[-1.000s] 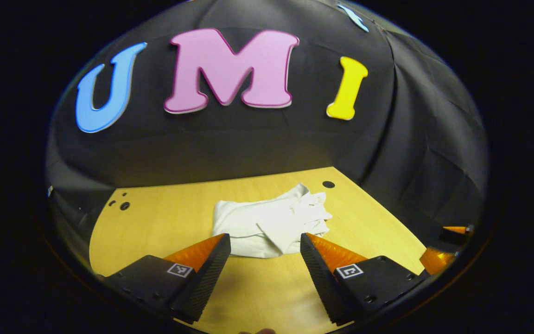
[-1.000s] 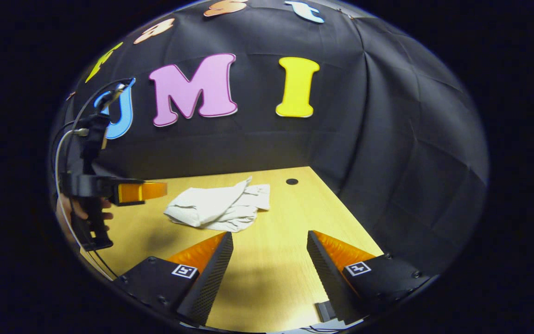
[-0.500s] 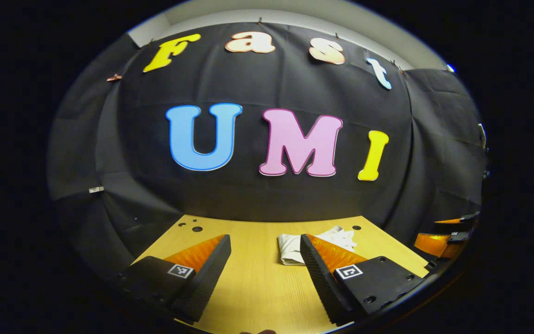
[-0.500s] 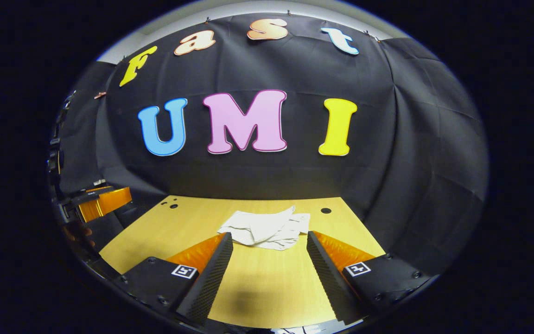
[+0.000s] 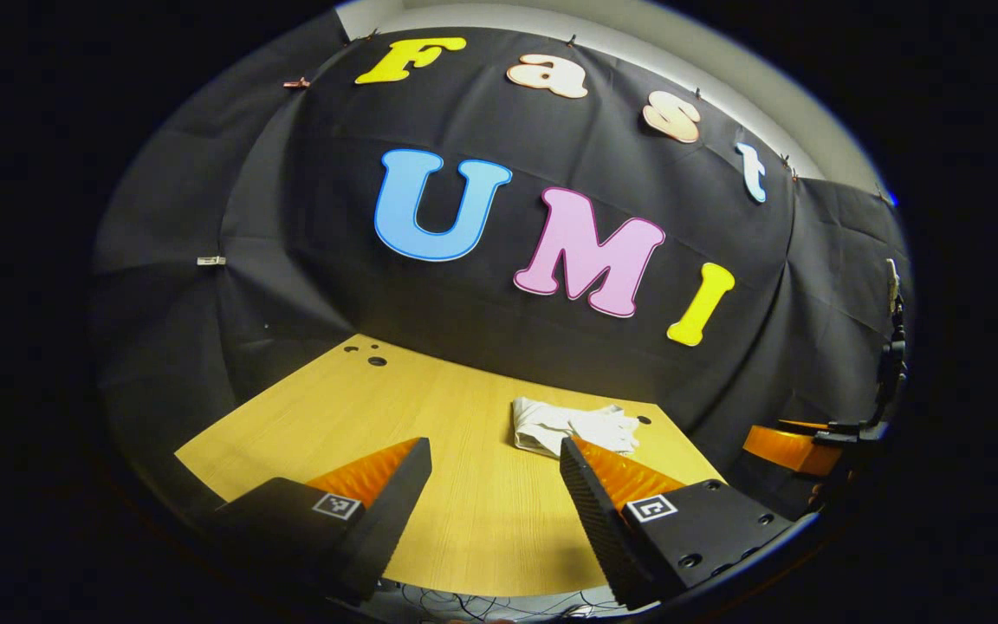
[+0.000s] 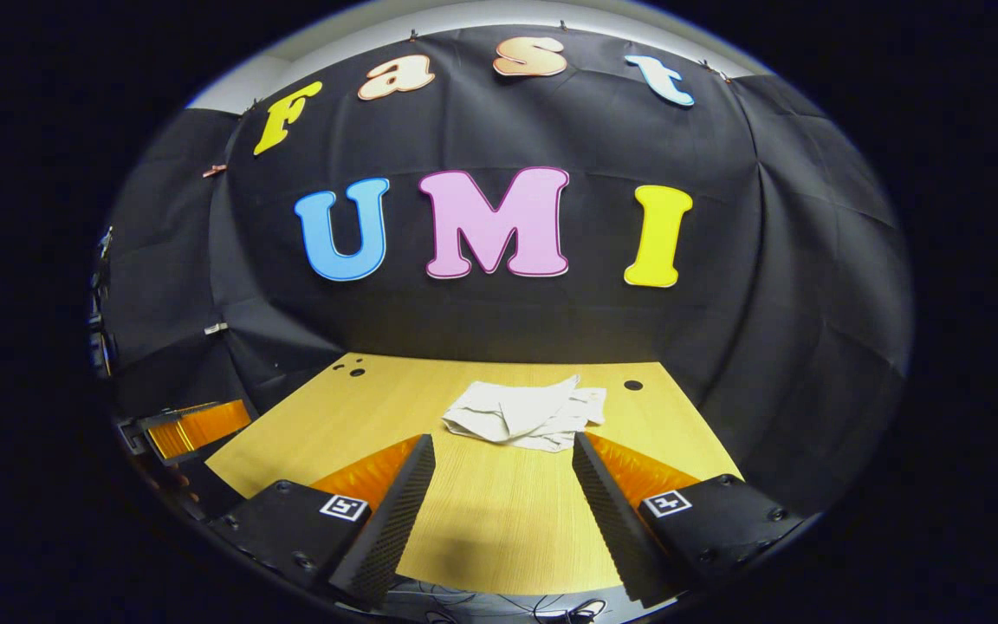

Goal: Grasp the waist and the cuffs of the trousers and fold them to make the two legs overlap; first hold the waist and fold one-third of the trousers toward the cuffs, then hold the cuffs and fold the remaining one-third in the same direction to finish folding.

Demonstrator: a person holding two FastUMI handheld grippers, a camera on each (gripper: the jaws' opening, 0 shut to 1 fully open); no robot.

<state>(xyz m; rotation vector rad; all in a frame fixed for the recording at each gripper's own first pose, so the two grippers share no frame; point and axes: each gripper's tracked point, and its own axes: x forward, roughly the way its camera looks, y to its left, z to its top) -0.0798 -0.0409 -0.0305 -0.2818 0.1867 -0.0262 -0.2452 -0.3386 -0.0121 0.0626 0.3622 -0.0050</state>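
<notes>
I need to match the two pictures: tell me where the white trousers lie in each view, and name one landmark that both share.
Left gripper view: the white trousers lie bunched on the wooden table, right of centre, just beyond the left gripper, near the table's far right corner.
Right gripper view: the trousers lie near the middle, beyond the open right gripper.
Shared landmark: the dark round hole in the tabletop, just right of the trousers.

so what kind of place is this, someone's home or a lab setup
Likely a recording booth, not a home: black cloth wall draped behind a bare light wooden table with drilled holes, holding just a folded white cloth bundle, loose cables at its front edge.
</notes>
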